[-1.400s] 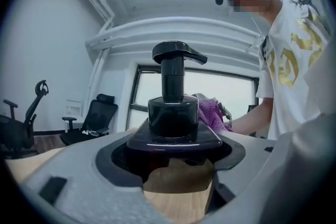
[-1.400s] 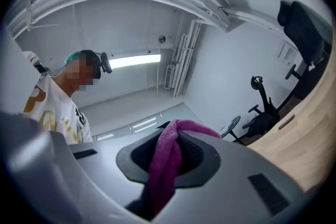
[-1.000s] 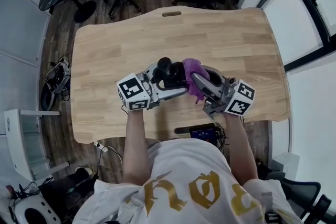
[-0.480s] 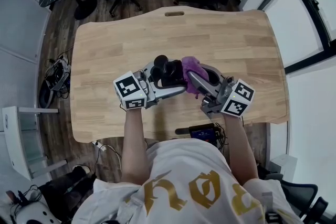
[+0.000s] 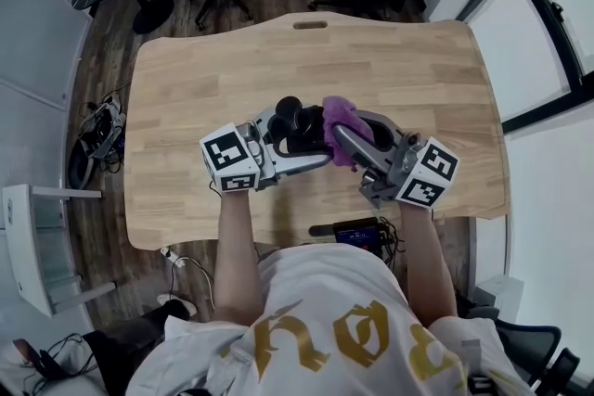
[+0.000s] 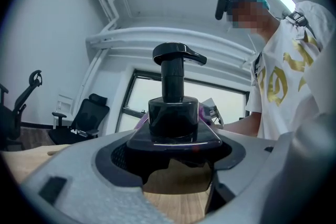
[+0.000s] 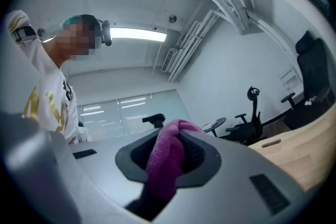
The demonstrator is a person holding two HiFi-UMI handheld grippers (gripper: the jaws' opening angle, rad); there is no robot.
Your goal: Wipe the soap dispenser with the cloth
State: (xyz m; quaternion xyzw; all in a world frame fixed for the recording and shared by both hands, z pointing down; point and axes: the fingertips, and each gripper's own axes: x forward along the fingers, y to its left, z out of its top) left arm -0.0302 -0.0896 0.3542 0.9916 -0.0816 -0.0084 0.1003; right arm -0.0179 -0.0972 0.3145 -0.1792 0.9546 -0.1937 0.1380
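Plainly, the black soap dispenser (image 6: 173, 113) stands upright beside purple cloth (image 7: 164, 162).

You are clamping your left tongs (image 6: 173, 150) on the black soap dispenser (image 6: 173, 113), which is standing upright with its pump spout pointing right. A purple cloth (image 6: 203, 114) is peeking out just behind it, and the wooden surface (image 6: 167, 206) is showing below.

Operator: clothing and tools
White short-sleeved shirt (image 5: 325, 283), gold lettering (image 5: 364, 337); grey left gripper (image 5: 306, 136), right gripper (image 5: 345, 123), black-and-white marker cubes (image 5: 232, 160).
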